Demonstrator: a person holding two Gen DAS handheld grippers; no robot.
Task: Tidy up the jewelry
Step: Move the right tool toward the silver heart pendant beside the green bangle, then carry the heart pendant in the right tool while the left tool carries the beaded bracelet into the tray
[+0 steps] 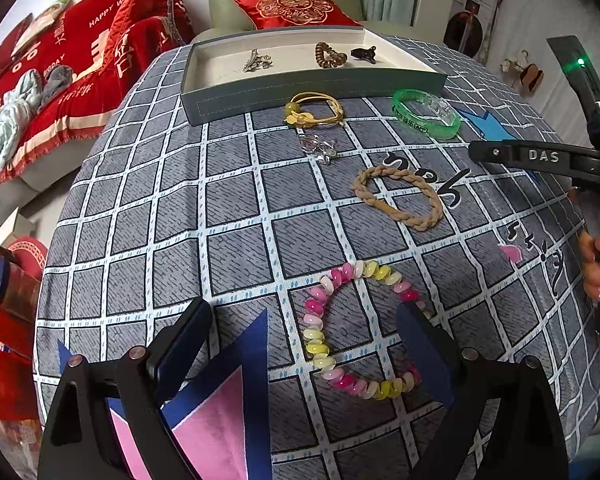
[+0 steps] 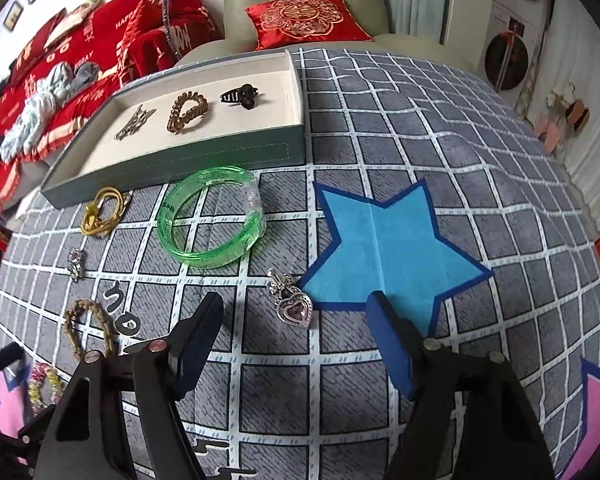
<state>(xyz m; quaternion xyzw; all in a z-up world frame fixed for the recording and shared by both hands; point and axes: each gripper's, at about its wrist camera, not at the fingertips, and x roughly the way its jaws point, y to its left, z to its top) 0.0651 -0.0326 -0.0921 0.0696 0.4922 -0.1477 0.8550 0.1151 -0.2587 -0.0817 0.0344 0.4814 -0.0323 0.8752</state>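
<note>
Grey checked cloth covers the tabletop point(image 1: 228, 216). From the left wrist, the left gripper point(image 1: 304, 340) stands released, its jaws straddling a pink-and-yellow glossy bead bracelet point(image 1: 356, 328). From the right wrist, the right gripper point(image 2: 296, 332) hangs unclenched just below a silver heart pendant with pink stone point(image 2: 290, 300), long axis pointing away; the grey-walled, cream-lined tray point(image 2: 188, 164) lies beyond.

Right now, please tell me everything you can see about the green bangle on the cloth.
The green bangle looks like translucent plastic: a thick bright green ring with one clear, colourless section and small dark lettering on its outer side. It lies flat on the grey checked cloth, just in front of the tray, between the yellow cord bracelet and the blue star patch. Nothing appears to touch it except the cloth; both grippers are away from it.
</note>
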